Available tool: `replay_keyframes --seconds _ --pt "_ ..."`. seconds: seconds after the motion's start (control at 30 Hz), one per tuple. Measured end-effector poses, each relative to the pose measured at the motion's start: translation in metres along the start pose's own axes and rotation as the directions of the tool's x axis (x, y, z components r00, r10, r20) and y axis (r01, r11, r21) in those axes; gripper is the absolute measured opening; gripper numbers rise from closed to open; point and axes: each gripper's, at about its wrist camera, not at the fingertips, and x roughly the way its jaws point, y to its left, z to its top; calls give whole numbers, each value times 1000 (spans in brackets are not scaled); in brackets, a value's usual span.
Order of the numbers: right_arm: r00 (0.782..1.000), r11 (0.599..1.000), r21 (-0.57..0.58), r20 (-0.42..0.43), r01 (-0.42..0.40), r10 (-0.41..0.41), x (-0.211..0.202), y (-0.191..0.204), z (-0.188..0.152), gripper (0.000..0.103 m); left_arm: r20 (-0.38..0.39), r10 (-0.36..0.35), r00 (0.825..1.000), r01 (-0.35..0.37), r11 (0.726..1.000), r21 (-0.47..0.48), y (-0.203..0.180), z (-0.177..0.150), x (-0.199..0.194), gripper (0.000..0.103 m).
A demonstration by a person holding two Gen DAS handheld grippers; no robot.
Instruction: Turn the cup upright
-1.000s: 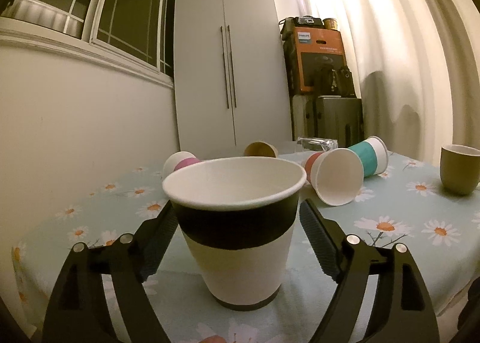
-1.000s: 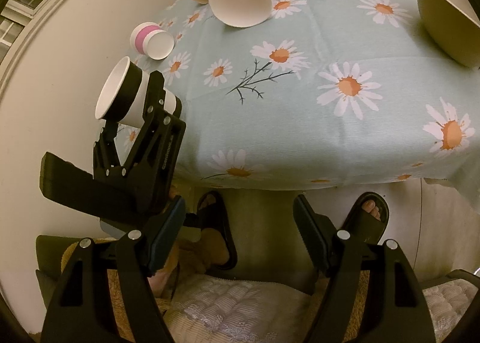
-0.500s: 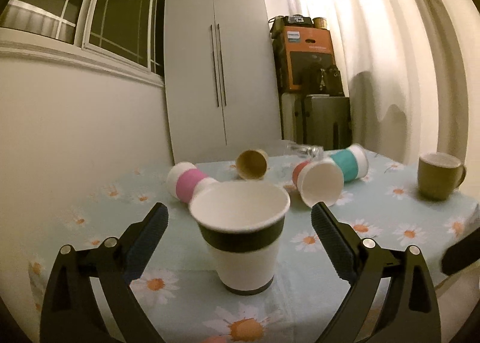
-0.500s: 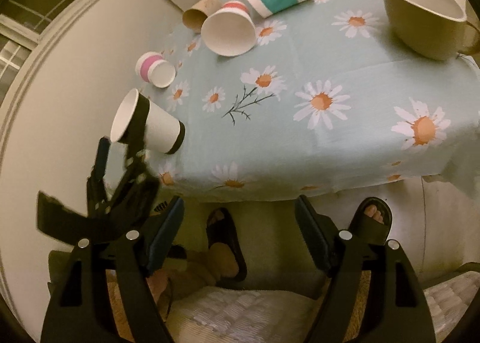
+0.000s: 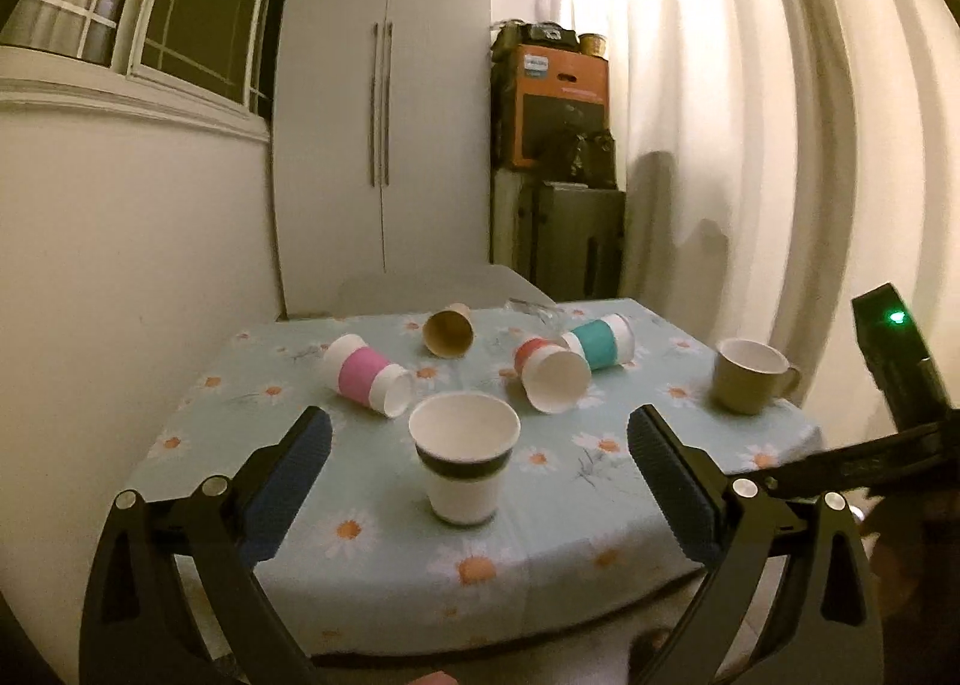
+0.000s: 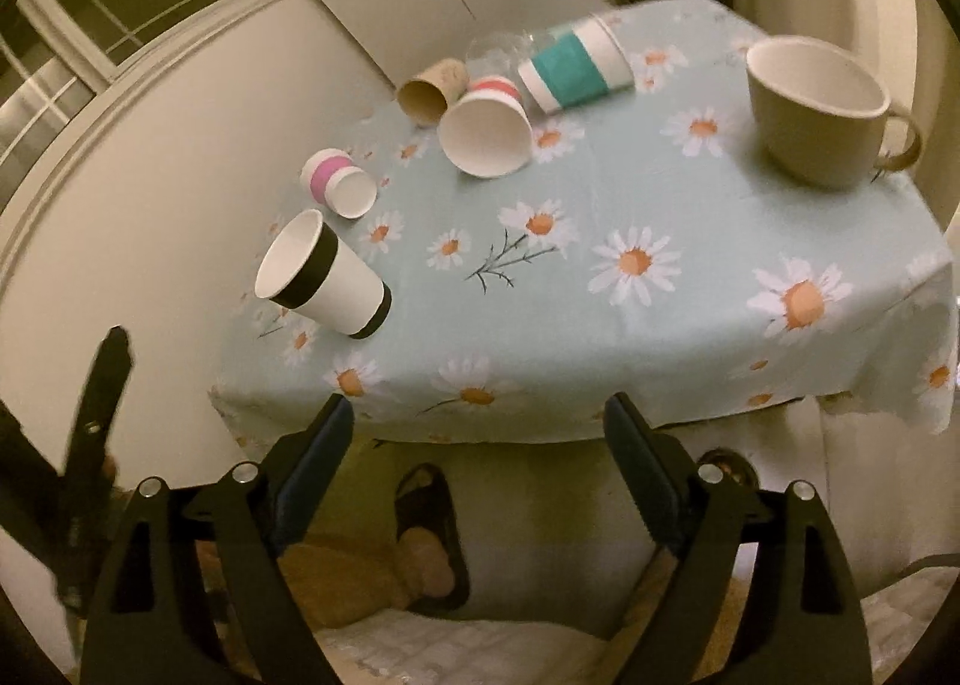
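A white paper cup with a black band [image 5: 463, 457] stands upright near the front edge of the daisy tablecloth [image 5: 600, 511]; it also shows in the right wrist view [image 6: 321, 277]. My left gripper [image 5: 477, 481] is open and empty, well back from the cup and off the table edge. My right gripper [image 6: 474, 466] is open and empty, in front of and below the table edge. A pink-banded cup [image 5: 369, 376], a red-banded cup [image 5: 551, 374], a teal-banded cup [image 5: 603, 341] and a brown cup [image 5: 449, 330] lie on their sides further back.
An olive mug [image 5: 747, 376] stands upright at the table's right side. A clear glass [image 6: 501, 46] lies behind the teal cup. A wall runs along the table's left side, a white cupboard [image 5: 384, 109] stands behind, curtains at the right. A sandalled foot [image 6: 429, 535] is under the table.
My left gripper has let go of the black-banded cup and drawn back and up from it. My right gripper has also pulled back a little. The cup stays upright.
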Motion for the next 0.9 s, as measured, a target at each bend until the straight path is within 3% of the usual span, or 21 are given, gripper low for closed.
replay_keyframes --seconds 0.23,0.4,0.53,0.67,0.9 --pt "988 996 -73 149 42 -31 -30 21 -23 86 -6 -6 1000 7 1000 15 2 0 -47 97" --pt "979 984 -162 201 73 -40 -47 46 -55 88 -3 11 1000 -11 1000 9 9 -11 -79 97" --pt "974 958 -278 228 72 -7 -60 69 -89 91 -12 71 997 -70 997 37 10 -31 -97 97" --pt "964 923 -368 266 110 -9 -77 86 -123 92 -18 71 997 -71 997 13 19 -52 -111 97" --pt "943 935 -339 331 106 13 -102 86 -144 95 27 54 998 -54 998 -24 27 -70 -144 97"
